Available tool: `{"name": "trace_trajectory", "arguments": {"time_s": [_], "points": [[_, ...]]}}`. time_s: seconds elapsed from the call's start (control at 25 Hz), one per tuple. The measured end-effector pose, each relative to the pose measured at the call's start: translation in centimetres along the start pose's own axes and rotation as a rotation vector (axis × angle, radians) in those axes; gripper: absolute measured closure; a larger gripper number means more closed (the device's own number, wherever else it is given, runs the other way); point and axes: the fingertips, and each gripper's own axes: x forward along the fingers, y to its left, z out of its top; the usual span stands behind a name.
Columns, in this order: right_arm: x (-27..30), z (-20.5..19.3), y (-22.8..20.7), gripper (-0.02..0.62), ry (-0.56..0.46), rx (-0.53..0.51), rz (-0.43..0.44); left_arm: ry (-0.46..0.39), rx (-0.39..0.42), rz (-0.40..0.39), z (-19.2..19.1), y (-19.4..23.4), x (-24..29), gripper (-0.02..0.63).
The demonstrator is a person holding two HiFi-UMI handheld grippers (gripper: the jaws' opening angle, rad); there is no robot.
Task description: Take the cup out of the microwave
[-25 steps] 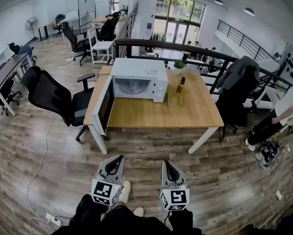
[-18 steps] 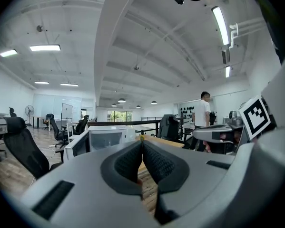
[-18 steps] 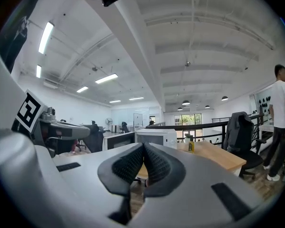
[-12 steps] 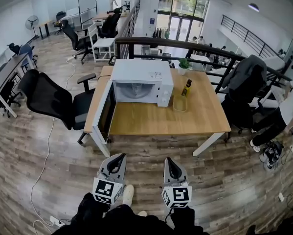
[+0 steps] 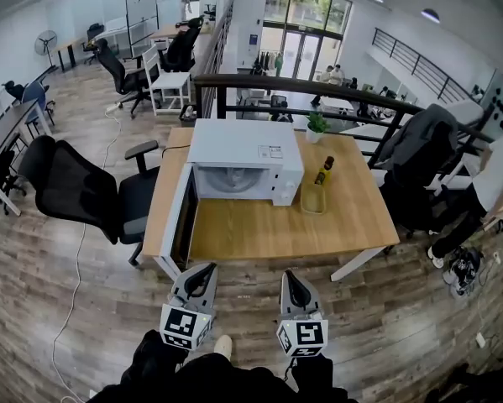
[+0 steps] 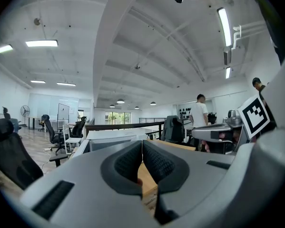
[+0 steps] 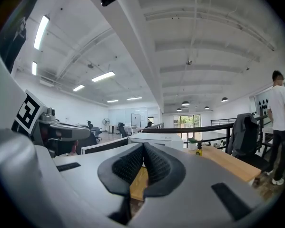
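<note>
Approach step: holds left gripper point(image 5: 206, 270) and right gripper point(image 5: 290, 275) clenched empty, short of table point(image 5: 259, 235); reckons cup inside open-doored microwave point(image 5: 243, 145), not discernible; calls for closing in, parting jaws, reaching inside.

Smooth pale wooden table point(image 5: 268, 235), glossy white microwave point(image 5: 234, 141), matt wood-grain plank floor point(image 5: 58, 296).
</note>
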Motion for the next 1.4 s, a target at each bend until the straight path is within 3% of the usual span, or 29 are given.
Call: {"name": "trace_trajectory", "arguments": {"time_s": [0.32, 0.72, 1.12, 1.4], "points": [[6.6, 0.4, 0.2, 0.58, 0.0, -0.007, -0.04, -0.024, -0.007, -0.026, 0.2, 5.8, 4.7, 0.581], [13.1, 0.3, -1.6, 0.58, 0.011, -0.007, -0.012, -0.019, -0.015, -0.004, 0.2, 9.3, 9.9, 0.581], [26.6, -0.4, -6.1, 0.58, 0.031, -0.006, 0.175, 0.009, -0.035, 0.15, -0.2, 14.1, 19.8, 0.581], [35.0, -2.1, -7.1, 0.58, 0.1, -0.004, 0.324, 0.056, -0.079, 0.269, -1.1, 17.6, 25.4, 0.581]]}}
